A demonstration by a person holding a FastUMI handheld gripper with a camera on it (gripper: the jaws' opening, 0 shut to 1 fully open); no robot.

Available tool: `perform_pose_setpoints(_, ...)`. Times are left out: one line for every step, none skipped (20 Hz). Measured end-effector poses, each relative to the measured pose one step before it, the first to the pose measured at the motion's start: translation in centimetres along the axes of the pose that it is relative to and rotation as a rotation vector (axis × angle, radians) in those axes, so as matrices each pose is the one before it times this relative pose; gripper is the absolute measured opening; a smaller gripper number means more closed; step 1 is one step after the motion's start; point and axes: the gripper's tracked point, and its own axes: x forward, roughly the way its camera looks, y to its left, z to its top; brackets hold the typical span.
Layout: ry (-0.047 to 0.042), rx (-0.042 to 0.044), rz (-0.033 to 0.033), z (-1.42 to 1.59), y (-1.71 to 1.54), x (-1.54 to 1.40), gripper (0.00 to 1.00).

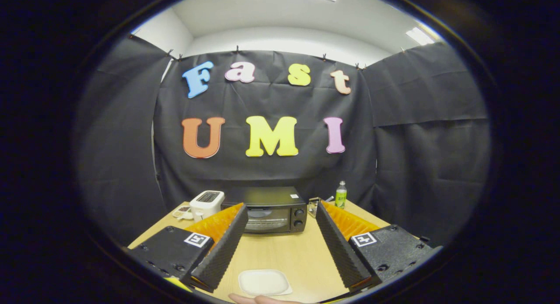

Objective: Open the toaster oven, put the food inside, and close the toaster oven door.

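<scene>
A black toaster oven stands at the far side of the wooden table, its glass door shut and two knobs on its right. A pale flat piece of food on a small white plate lies near the table's front edge, between the bases of my fingers. My gripper is open, raised above the table, its fingers spread wide with nothing between them; the oven sits just beyond the tips.
A white pop-up toaster stands left of the oven, with a small dish beside it. A green bottle and a small shiny object stand right of the oven. A person's fingertips show at the near table edge.
</scene>
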Motion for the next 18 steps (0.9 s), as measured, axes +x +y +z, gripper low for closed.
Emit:
perform_pose_setpoints(-0.01242,0.00007,-0.00225,0.338,-0.267,-0.679,1.0)
perform_pose_setpoints(-0.00686,-0.00908,0.00777,0.208,0.127,-0.579,1.0)
perform_pose_setpoints(-0.00221,-0.01592,0.01195,0.09,0.227,-0.495,1.0)
perform_pose_setpoints(-0.00265,-0.0141,0.00189,-0.116,0.024,-0.489,1.0)
perform_pose_setpoints(0.00036,-0.01808,-0.0028,-0.186,-0.053,-0.303,1.0)
perform_pose_setpoints(-0.00553,-0.01392,0.00201,-0.067,0.199,-0.582,1.0)
perform_pose_setpoints(-0.00034,-0.00767,0.00488,-0.298,0.166,-0.502,1.0)
perform_pose_setpoints(0.00633,-0.00637,0.0117,-0.635,0.453,-0.56,1.0)
perform_pose_setpoints(0.00482,-0.00537,0.01255,-0.419,0.343,-0.543,1.0)
perform_pose_setpoints(-0.00179,-0.00018,0.00907,-0.218,0.271,-0.288,1.0)
perform_pose_setpoints(-0.00181,-0.0001,0.00716,-0.137,0.052,-0.245,1.0)
perform_pose_setpoints(-0.00057,0.00338,-0.00095,-0.092,-0.009,-0.225,1.0)
perform_pose_setpoints(-0.00093,0.00399,0.00048,-0.125,-0.11,-0.175,1.0)
perform_pose_setpoints(0.00122,0.0039,0.00012,-0.03,-0.037,-0.082,1.0)
perform_pose_setpoints(0.00019,0.00477,0.00078,0.043,-0.087,0.053,1.0)
perform_pose_setpoints(-0.00032,0.00476,0.00165,0.133,-0.124,-0.003,1.0)
perform_pose_setpoints(-0.00051,0.00839,-0.0023,0.092,-0.14,-0.035,1.0)
perform_pose_setpoints(0.0023,0.00956,0.00104,0.049,-0.124,0.011,1.0)
